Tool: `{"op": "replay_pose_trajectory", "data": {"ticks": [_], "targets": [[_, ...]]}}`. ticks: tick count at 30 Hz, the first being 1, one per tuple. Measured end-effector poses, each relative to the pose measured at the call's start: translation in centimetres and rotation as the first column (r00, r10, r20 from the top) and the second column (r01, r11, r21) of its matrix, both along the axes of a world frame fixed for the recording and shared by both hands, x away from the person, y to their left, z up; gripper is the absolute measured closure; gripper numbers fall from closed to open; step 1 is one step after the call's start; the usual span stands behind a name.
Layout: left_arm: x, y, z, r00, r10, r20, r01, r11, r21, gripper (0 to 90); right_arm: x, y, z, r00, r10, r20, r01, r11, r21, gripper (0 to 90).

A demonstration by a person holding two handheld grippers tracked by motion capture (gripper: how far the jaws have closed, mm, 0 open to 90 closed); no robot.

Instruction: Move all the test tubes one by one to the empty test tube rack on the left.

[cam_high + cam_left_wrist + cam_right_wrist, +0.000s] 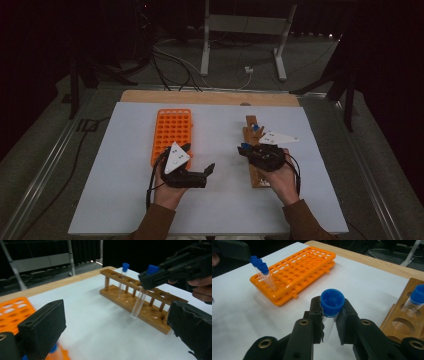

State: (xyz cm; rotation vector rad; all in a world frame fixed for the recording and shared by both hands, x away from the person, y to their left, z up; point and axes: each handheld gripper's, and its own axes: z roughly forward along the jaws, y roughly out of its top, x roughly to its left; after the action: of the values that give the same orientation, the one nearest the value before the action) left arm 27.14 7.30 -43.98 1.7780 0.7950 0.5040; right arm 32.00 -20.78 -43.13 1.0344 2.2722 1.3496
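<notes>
Tube point(331, 305) clamped in right gripper point(331, 322) near wooden rack point(140, 298), left gripper point(112, 325) agape, orange rack point(294, 272) perhaps three-tubed.

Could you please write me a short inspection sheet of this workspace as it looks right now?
Surface: white sheet over a wooden table.
Job's things: orange rack holding capped tubes; wooden rack with one standing tube.
Clutter: nothing seen.
Grippers: left gripper open, beside the orange rack; right gripper shut on a blue-capped tube by the wooden rack.
Cables: one trails from each gripper; more on the floor.
Surroundings: dark, metal stand legs behind.
</notes>
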Motion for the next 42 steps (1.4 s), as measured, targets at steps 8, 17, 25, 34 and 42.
{"op": "replay_pose_trajectory", "data": {"ticks": [8,17,25,34,42], "targets": [[0.0,-2.2,-0.9,0.9997,-0.007,0.021,0.007,0.9994,0.035,15.7,-0.6,1.0,0.5,0.9995,0.032,-0.007,-0.032,0.999,-0.001,76.9],[0.7,-4.0,-2.2,0.9992,-0.011,-0.038,0.013,0.9986,0.051,26.4,-1.2,2.3,0.7,0.9974,0.071,-0.01,-0.071,0.997,0.005,76.8],[0.9,-5.4,-2.9,0.9983,-0.024,-0.052,0.027,0.9988,0.041,40.7,-1.2,2.5,0.6,0.9952,0.093,-0.028,-0.092,0.995,0.036,76.8],[0.9,-5.9,-3.1,0.9966,-0.067,-0.047,0.069,0.9973,0.026,68.1,-1.4,2.9,0.5,0.993,0.114,-0.031,-0.112,0.993,0.044,76.8],[0.9,-5.9,-3.1,0.9955,-0.085,-0.041,0.086,0.996,0.026,77.1,-1.2,2.8,0.4,0.9922,0.118,-0.042,-0.116,0.992,0.052,76.8]]}}
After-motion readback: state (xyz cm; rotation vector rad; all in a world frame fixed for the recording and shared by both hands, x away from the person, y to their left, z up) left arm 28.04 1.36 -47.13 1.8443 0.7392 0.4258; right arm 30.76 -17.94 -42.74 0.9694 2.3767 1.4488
